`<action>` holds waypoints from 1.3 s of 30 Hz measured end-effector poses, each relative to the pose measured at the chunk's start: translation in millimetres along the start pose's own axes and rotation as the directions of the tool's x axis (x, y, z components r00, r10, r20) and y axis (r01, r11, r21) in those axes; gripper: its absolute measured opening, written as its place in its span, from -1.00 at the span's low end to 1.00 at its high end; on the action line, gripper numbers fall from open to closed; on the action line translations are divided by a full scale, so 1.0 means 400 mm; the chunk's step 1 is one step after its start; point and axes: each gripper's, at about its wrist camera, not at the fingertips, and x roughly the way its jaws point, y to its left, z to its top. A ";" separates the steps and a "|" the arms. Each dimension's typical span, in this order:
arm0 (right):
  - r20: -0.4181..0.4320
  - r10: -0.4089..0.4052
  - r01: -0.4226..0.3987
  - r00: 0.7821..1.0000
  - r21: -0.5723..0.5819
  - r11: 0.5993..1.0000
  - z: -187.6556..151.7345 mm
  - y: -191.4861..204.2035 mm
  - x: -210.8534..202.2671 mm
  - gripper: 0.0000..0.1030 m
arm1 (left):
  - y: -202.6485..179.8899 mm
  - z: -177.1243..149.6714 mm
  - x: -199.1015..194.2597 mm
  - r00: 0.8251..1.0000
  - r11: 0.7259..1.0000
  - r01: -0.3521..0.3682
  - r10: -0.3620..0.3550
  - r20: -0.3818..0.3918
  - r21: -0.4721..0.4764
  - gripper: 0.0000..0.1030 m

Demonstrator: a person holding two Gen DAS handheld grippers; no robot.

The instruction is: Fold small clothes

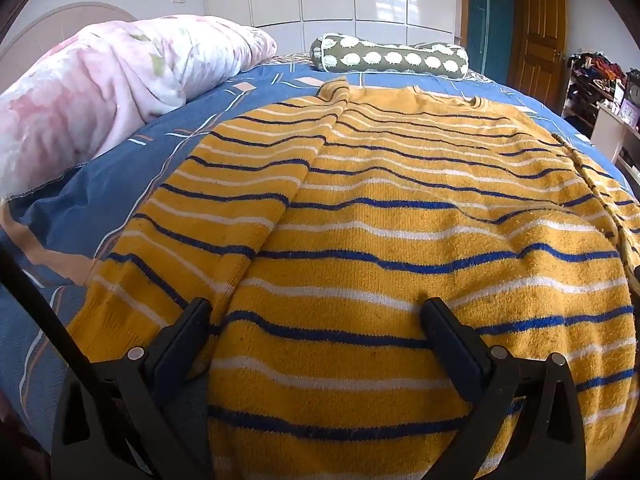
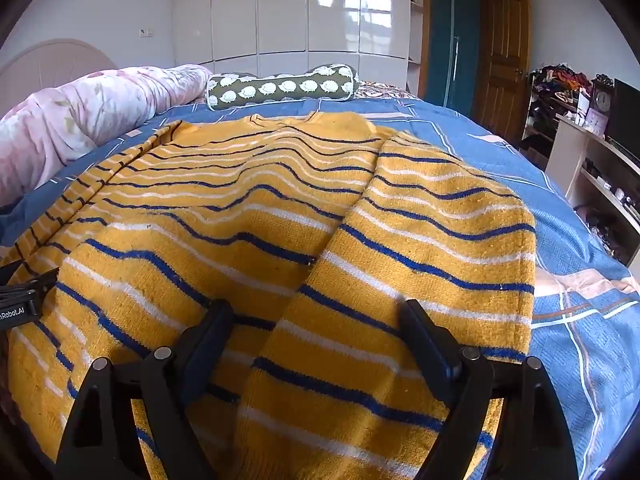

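Note:
A yellow sweater (image 1: 380, 216) with blue and white stripes lies flat on the blue bedspread (image 1: 160, 120), collar at the far end. Its sleeves lie alongside the body: one at the left in the left wrist view (image 1: 192, 232), one at the right in the right wrist view (image 2: 432, 240). My left gripper (image 1: 316, 312) is open, its fingers low over the sweater's near hem by the left sleeve. My right gripper (image 2: 316, 316) is open over the hem by the right sleeve. The sweater (image 2: 240, 220) fills the right wrist view; the left gripper's body (image 2: 24, 300) shows at its left edge.
A pink floral duvet (image 1: 100, 80) is bunched at the left of the bed. A green bolster pillow (image 1: 392, 58) with white patterns lies past the collar. White wardrobes and a wooden door (image 1: 540, 32) stand behind. Shelves and a desk (image 2: 592, 152) stand right of the bed.

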 end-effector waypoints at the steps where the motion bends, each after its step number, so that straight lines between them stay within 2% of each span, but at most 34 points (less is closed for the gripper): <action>1: 0.000 0.000 0.000 1.000 0.001 1.000 -0.001 0.000 0.000 0.72 | 0.002 0.000 0.000 1.000 1.000 0.000 0.000 0.000 0.000 1.00; 39: 0.001 -0.002 0.002 1.000 0.001 1.000 -0.008 0.005 -0.004 0.72 | 0.014 0.015 -0.018 1.000 1.000 -0.005 0.005 0.013 0.004 1.00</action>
